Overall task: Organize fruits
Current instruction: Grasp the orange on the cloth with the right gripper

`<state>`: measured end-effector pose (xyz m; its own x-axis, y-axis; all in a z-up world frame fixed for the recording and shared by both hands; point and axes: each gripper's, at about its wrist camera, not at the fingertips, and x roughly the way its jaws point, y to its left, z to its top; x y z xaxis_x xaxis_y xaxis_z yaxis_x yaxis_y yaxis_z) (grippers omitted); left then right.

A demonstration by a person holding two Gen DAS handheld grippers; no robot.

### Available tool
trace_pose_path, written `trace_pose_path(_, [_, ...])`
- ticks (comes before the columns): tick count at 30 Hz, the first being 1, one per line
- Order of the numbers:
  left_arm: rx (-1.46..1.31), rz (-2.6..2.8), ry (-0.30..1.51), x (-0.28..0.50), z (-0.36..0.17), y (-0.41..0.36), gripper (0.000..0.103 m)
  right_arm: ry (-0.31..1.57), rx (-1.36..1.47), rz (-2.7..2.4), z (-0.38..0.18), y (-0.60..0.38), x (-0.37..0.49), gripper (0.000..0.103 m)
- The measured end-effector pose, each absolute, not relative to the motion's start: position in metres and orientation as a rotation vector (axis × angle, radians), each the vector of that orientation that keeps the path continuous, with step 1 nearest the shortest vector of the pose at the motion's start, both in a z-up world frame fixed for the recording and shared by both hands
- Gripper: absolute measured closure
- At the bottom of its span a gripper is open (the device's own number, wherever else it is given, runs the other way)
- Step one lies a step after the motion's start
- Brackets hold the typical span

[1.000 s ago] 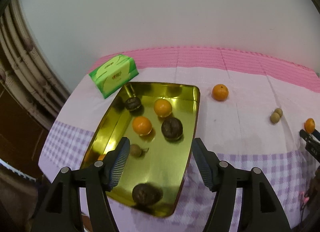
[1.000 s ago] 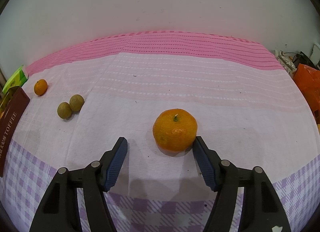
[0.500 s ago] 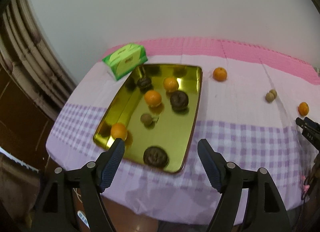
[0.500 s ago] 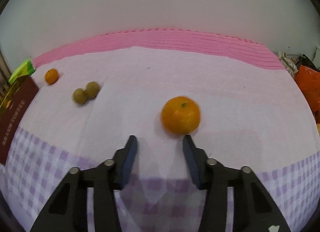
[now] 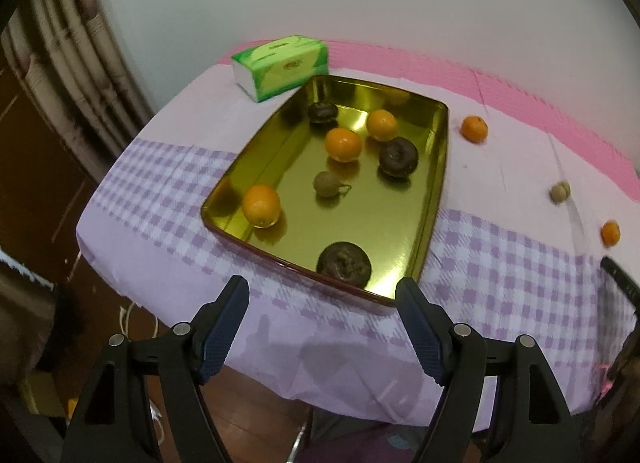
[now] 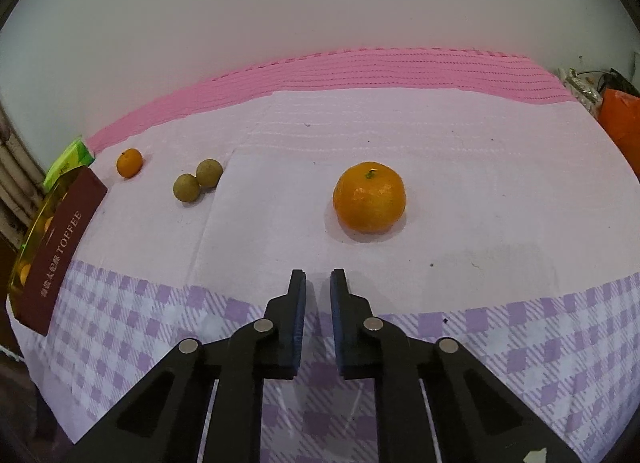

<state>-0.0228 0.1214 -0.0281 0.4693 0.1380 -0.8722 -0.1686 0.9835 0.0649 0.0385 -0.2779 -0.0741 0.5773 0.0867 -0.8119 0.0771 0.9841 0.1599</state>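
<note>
**Tray partly filled, four fruits left on the cloth**

In the left wrist view, the gold tray (image 5: 434, 183) sits mid-frame holding three oranges, three dark round fruits and one small brown one. The left gripper (image 5: 322, 303) hangs at the bottom of the frame, short of the tray's near edge, its jaws apart with nothing between them.

In the right wrist view, the right gripper (image 6: 318, 287) has just closed its jaws together on nothing; the large orange (image 6: 369, 202) lies untouched on the tablecloth (image 6: 500, 223) just above and right of the fingertips. Further left lie two small brown fruits (image 6: 198, 180) and a small orange (image 6: 129, 162), near the tray at the left edge. By my reading, sorting is past halfway.
</note>
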Motion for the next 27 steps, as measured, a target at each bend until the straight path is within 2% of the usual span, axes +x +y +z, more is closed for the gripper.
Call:
trace_pose_path(3, [0.013,0.176,1.051,-0.023,-0.027,0.112,0.027,0.931,0.209,0.032,-0.068,-0.280,0.034,0.085])
trace_pose_path(6, [0.031,0.168,1.036,-0.024,-0.024,0.108,0.027,0.876,0.211,0.024,-0.055,-0.289,0.030,0.063])
trace_pose_path(7, [0.037,0.165,1.034,-0.024,-0.024,0.107,0.027,0.879,0.206,0.016,-0.053,-0.292,0.034,0.049])
trace_pose_path(8, [0.039,0.162,1.035,-0.023,-0.025,0.106,0.026,0.879,0.203,-0.006,-0.051,-0.296,0.039,0.040])
trace_pose_path(9, [0.041,0.159,1.039,-0.023,-0.026,0.106,0.026,0.873,0.216,-0.017,-0.049,-0.300,0.044,0.039])
trace_pose_path(13, [0.058,0.161,1.055,-0.020,-0.031,0.104,0.026,0.915,0.240,-0.052,-0.055,-0.304,0.073,0.038])
trace_pose_path(14, [0.060,0.163,1.058,-0.019,-0.033,0.104,0.026,0.939,0.230,-0.061,-0.062,-0.302,0.081,0.041])
trace_pose_path(15, [0.059,0.166,1.062,-0.019,-0.033,0.106,0.026,0.958,0.235,-0.062,-0.069,-0.303,0.088,0.048])
trace_pose_path(16, [0.058,0.172,1.061,-0.019,-0.033,0.108,0.026,0.969,0.235,-0.070,-0.074,-0.302,0.092,0.063])
trace_pose_path(17, [0.055,0.183,1.054,-0.018,-0.032,0.111,0.026,0.954,0.209,-0.085,-0.073,-0.300,0.095,0.065])
trace_pose_path(21, [0.038,0.266,0.996,-0.016,-0.019,0.132,0.026,0.975,0.215,0.015,-0.065,-0.287,0.089,0.066])
trace_pose_path(27, [-0.044,0.420,0.946,-0.011,-0.006,0.181,0.026,0.905,0.134,0.279,-0.014,-0.197,0.072,0.066])
